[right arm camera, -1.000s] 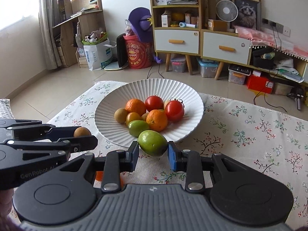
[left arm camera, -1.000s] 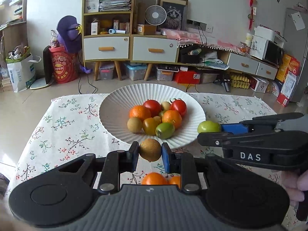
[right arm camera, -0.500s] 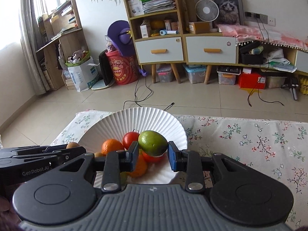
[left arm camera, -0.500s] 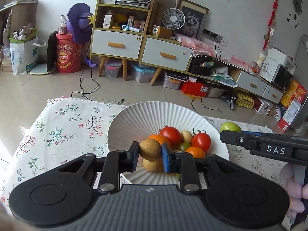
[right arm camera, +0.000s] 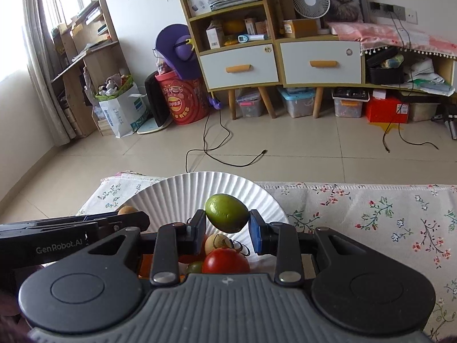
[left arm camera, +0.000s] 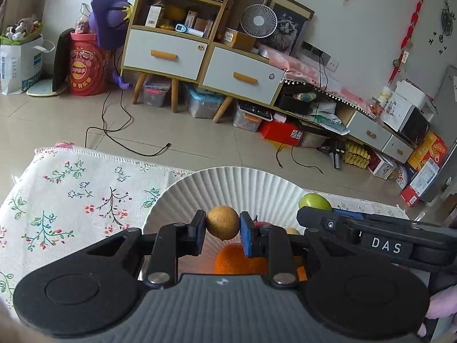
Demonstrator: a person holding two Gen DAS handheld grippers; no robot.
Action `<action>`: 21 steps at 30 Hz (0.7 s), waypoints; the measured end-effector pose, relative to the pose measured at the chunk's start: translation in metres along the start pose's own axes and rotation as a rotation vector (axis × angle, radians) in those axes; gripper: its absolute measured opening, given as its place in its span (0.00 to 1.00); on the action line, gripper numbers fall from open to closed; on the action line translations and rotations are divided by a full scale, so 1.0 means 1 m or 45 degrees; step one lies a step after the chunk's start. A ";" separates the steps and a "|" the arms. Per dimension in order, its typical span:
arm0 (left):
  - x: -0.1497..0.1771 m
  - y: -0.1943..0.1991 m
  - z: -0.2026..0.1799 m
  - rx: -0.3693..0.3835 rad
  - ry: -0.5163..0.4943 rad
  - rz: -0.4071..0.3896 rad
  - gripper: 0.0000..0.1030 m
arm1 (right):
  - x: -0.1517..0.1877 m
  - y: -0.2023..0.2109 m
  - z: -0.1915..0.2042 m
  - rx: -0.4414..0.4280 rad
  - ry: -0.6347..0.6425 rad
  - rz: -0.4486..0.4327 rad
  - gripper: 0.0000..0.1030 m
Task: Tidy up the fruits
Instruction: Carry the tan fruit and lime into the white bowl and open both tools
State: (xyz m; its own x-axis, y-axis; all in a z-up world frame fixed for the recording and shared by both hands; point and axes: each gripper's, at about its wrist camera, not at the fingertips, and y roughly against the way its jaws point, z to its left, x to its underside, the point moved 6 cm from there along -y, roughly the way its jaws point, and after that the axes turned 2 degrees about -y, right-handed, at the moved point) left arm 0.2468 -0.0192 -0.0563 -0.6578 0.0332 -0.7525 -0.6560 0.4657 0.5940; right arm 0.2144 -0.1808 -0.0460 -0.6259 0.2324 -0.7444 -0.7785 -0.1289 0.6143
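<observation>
White ribbed plate (left arm camera: 228, 183) fills the lower middle of the left wrist view, sitting on the flowered cloth of the counter (left arm camera: 71, 194). Above it, angled downward, the left tongs (left arm camera: 222, 224) are clamped on a brownish-yellow round fruit (left arm camera: 222, 222); an orange (left arm camera: 237, 260) lies beneath. The right tongs (left arm camera: 314, 214) come in alongside from the right, bearing a green fruit (left arm camera: 314, 201). Cloth left of the plate lies bare.

From the right wrist view, the right tongs (right arm camera: 227, 225), also tilted down over the plate (right arm camera: 177, 197), pinch the green fruit (right arm camera: 227, 213) above a red tomato (right arm camera: 225, 261). Bare cloth stretches rightward; the plate's far rim nears the counter (right arm camera: 371, 214) edge.
</observation>
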 end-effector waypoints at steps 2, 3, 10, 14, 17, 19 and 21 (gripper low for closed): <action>0.000 -0.006 0.001 0.015 0.009 0.014 0.24 | 0.001 -0.004 -0.001 -0.005 -0.003 0.006 0.28; -0.002 -0.008 0.001 0.026 0.009 0.019 0.24 | 0.002 -0.005 -0.002 -0.008 -0.007 0.009 0.28; -0.005 -0.014 0.002 0.073 0.015 0.016 0.24 | 0.002 -0.010 0.000 -0.117 -0.066 0.014 0.28; -0.006 -0.012 0.002 0.093 0.026 0.001 0.24 | 0.003 -0.008 0.002 -0.128 -0.069 0.009 0.29; -0.008 -0.013 0.001 0.102 0.040 -0.018 0.31 | 0.000 -0.006 -0.001 -0.135 -0.121 0.008 0.35; -0.008 -0.012 0.000 0.098 0.037 -0.016 0.35 | -0.001 -0.005 -0.001 -0.123 -0.137 0.008 0.36; -0.009 -0.010 -0.001 0.084 0.029 -0.024 0.42 | -0.002 -0.004 -0.002 -0.105 -0.140 0.008 0.36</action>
State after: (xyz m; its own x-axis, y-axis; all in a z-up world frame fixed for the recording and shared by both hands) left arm 0.2590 -0.0251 -0.0548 -0.6544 0.0041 -0.7561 -0.6431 0.5230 0.5594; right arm 0.2181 -0.1830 -0.0477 -0.6257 0.3350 -0.7045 -0.7784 -0.2086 0.5921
